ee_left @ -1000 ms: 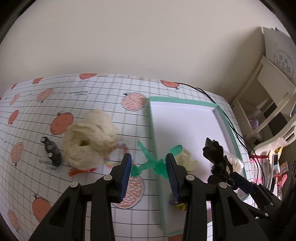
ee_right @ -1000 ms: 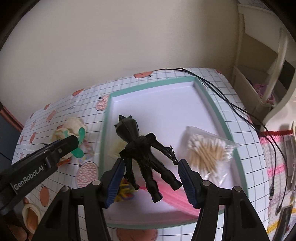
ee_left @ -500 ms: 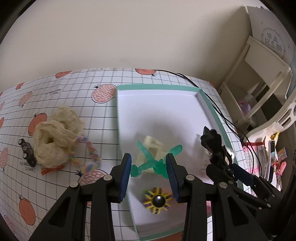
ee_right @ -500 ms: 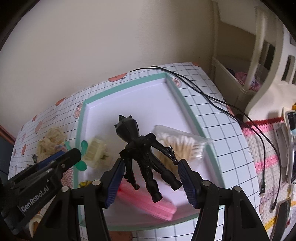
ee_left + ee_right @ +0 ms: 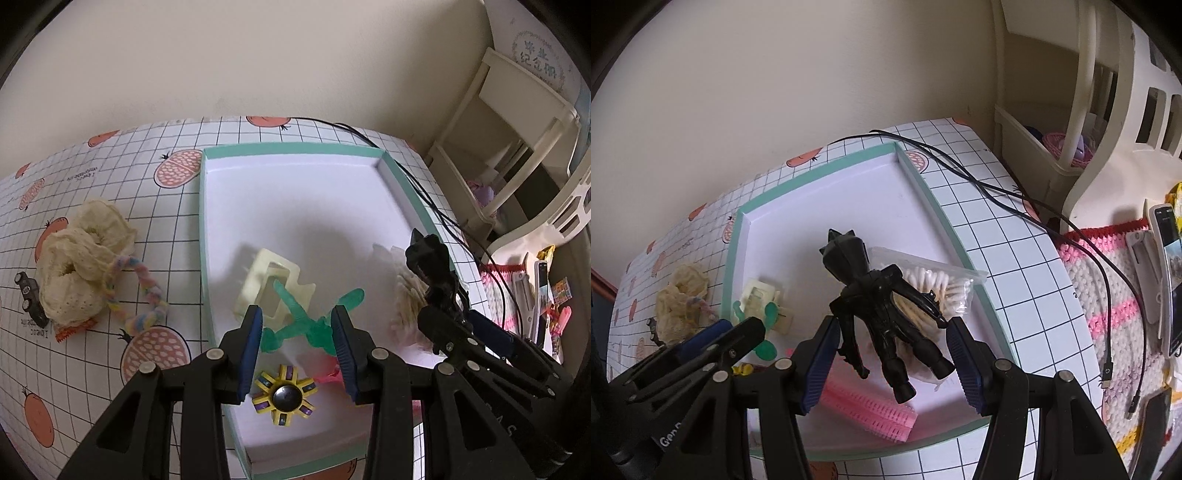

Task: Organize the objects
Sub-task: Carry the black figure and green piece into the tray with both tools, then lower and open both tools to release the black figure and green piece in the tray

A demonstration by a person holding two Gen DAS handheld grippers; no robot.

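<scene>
Green figure [image 5: 306, 325] is clamped between the pads of the left gripper [image 5: 297, 339], held in the air over the near half of the teal-rimmed tray [image 5: 201, 229]; its long axis runs crosswise to the fingers, roughly 8 to 2 o'clock in the left wrist view, one arm tip reaching toward 2 o'clock; directly beneath it lies the cream clip [image 5: 271, 291], and at 6 o'clock the yellow spinner [image 5: 284, 395] sits on the tray floor. Black figure [image 5: 882, 314] is clamped by the legs in the right gripper [image 5: 890, 354], head pointing to 11 o'clock, body above the bag of cotton swabs [image 5: 931, 288]; pink comb [image 5: 868, 406] lies at 6 o'clock near the tray's front wall. Judgement: both loads are already over the tray, so the release turns on what lies below; bare tray floor extends toward 12 o'clock of both grippers; the left is nearer the tray's left wall, the right nearer the swabs. Outside the tray at 9 o'clock: cream knit bundle [image 5: 79, 266], pastel rope [image 5: 144, 295], small black toy car [image 5: 29, 299].
</scene>
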